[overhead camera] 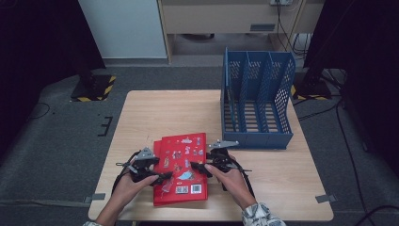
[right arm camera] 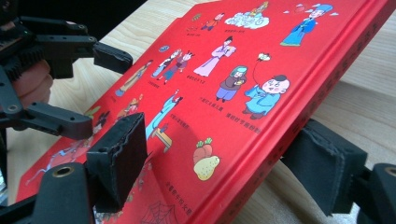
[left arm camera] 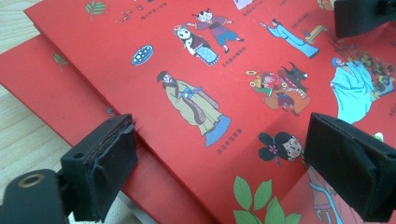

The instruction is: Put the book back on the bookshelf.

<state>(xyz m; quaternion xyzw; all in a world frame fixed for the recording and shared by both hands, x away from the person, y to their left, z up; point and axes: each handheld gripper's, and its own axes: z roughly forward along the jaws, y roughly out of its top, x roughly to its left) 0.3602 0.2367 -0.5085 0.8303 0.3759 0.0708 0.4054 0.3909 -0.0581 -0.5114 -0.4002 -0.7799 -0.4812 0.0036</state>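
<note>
Two red picture books lie stacked on the wooden table (overhead camera: 155, 108). The top book (overhead camera: 181, 160) (left arm camera: 201, 60) (right arm camera: 243, 65) sits a little askew on the lower book (overhead camera: 156, 144) (left arm camera: 42, 88). My right gripper (overhead camera: 197, 167) (right arm camera: 222, 158) is shut on the top book's right edge, one pad on the cover and the other under the edge, which is tilted up off the table. My left gripper (overhead camera: 162, 177) (left arm camera: 226, 163) is open at the books' left side. One of its pads is beside the top book's edge and the other is above the cover.
A blue mesh file rack (overhead camera: 256, 101) with three slots stands at the table's back right, its open side facing up. Grey carpet surrounds the table. A cabinet and cables stand beyond the far edge.
</note>
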